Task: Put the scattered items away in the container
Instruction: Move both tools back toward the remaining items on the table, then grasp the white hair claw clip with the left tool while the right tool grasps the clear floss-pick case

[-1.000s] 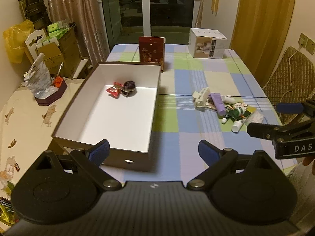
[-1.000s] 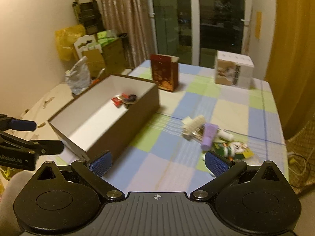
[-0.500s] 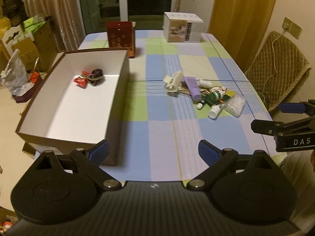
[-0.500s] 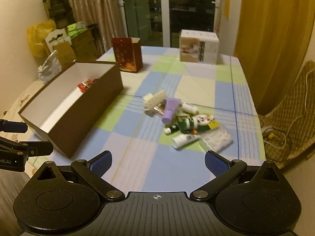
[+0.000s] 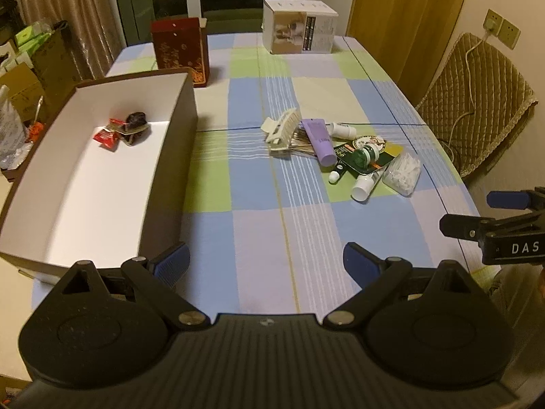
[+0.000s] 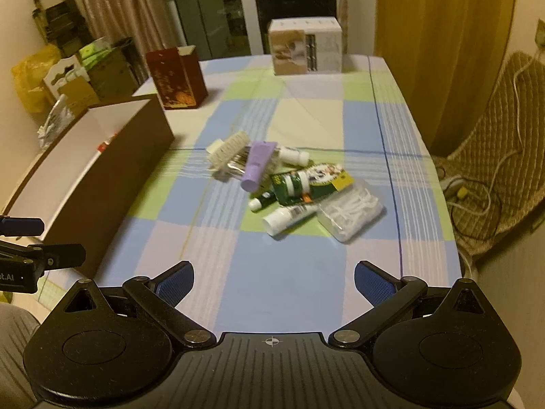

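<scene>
1. Your left tongs (image 5: 265, 260) are spread wide, blue pads (image 5: 172, 262) well apart, nothing between them, hanging over the near edge of the tabletop (image 5: 259, 238).
2. Your right tongs (image 6: 274, 281) are the same deal: gaping wide, empty, touching nothing, above the near edge too. You can spot them poking in at the right edge of the left wrist view.
3. The container (image 5: 163, 156) is the brown box with the white inside, sitting along the left edge of the tabletop. A couple of wrapped snacks (image 5: 124, 129) are already in it, up at its far end.
4. The scattered stuff is piled around the middle of the tabletop, toward the right edge, well apart from the container: a cream hair clip (image 6: 228, 151), a purple tube (image 6: 257, 165) just beside it, a small white bottle (image 6: 293, 155), a green tube on a card (image 6: 306, 182), a white tube (image 6: 289, 216), and a clear pack of floss picks (image 6: 351, 213) nearest the right edge. Most of them touch or overlap.
5. At the far edge there's a dark red box (image 5: 180, 51) standing upright just past the container's far corner, and a white carton (image 5: 299, 27) further right.
6. The tabletop has a checked cloth in blue, green and lilac. In the room you've got a quilted chair (image 5: 473, 102) to the right, a yellow curtain behind it, dark glass doors at the back and cardboard boxes piled on the left.
</scene>
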Action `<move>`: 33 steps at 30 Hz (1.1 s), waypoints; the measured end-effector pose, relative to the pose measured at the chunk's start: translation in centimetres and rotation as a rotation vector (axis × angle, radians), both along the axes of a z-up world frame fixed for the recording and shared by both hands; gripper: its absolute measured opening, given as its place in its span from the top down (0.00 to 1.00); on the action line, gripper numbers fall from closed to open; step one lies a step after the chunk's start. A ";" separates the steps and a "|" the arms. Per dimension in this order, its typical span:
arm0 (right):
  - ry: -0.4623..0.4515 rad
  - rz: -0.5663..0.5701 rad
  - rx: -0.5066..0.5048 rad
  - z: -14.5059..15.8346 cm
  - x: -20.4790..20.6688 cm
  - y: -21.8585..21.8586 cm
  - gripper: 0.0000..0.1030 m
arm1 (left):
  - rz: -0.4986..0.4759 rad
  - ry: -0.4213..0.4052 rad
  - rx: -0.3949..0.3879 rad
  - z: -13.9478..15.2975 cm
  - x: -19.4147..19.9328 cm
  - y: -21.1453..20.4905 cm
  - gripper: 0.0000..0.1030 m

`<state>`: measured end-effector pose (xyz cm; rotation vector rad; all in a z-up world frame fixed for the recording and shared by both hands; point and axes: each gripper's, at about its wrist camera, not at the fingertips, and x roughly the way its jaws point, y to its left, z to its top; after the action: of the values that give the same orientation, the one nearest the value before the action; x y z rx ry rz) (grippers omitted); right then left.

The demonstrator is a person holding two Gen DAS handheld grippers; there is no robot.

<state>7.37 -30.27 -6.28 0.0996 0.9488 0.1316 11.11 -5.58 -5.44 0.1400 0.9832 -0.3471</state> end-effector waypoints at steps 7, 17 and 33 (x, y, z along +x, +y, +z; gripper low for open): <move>0.042 -0.068 0.015 -2.2 1.6 -1.9 0.00 | -0.060 0.006 0.009 -1.8 2.2 -2.0 0.09; 0.124 -0.285 0.103 -6.9 6.9 -6.9 0.00 | -0.089 0.029 0.017 -4.1 6.8 -3.9 0.09; 0.090 -0.362 0.084 -11.3 12.8 -7.7 0.21 | -0.090 0.027 0.045 -7.0 12.7 -6.4 0.09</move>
<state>20.21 -37.99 -17.54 0.3544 0.9998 -0.1689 23.85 -11.93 -12.47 0.2213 1.0132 -0.4107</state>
